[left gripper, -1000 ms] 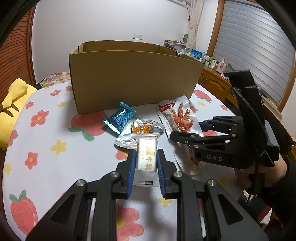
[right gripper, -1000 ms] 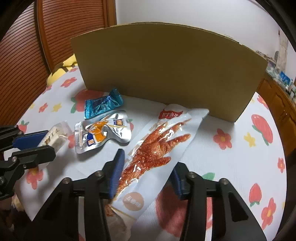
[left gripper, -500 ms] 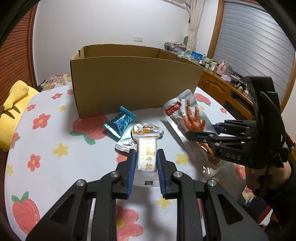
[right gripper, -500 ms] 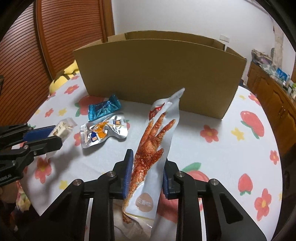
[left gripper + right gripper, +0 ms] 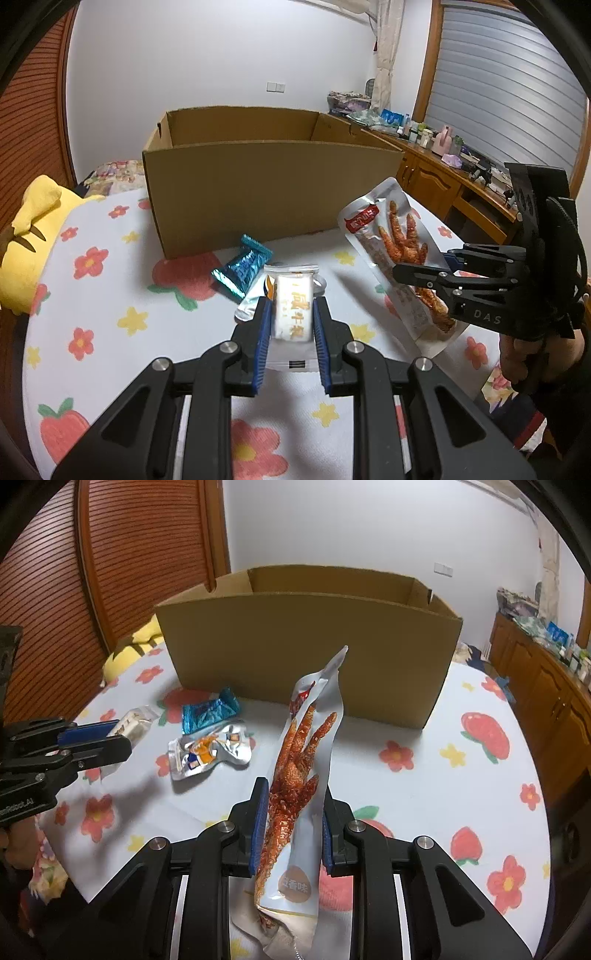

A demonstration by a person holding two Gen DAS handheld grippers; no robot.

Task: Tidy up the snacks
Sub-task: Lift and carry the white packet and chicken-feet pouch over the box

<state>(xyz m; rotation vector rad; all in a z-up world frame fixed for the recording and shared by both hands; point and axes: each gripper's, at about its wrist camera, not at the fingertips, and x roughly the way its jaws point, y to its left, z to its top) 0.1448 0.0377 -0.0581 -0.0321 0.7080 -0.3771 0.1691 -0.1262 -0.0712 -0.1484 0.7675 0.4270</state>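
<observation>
Both tools are loaded. The left tool [image 5: 290,325] is clamped on a small white snack pack [image 5: 292,314], held low above the flower-print desk [image 5: 110,302]. The right tool [image 5: 290,830] is clamped on a long chicken-feet pouch [image 5: 299,786], which stands nearly upright, lifted clear of the desk. A blue wrapper [image 5: 208,714] and a silver packet [image 5: 208,753] lie flat in front of the open cardboard box [image 5: 306,653], close together.
</observation>
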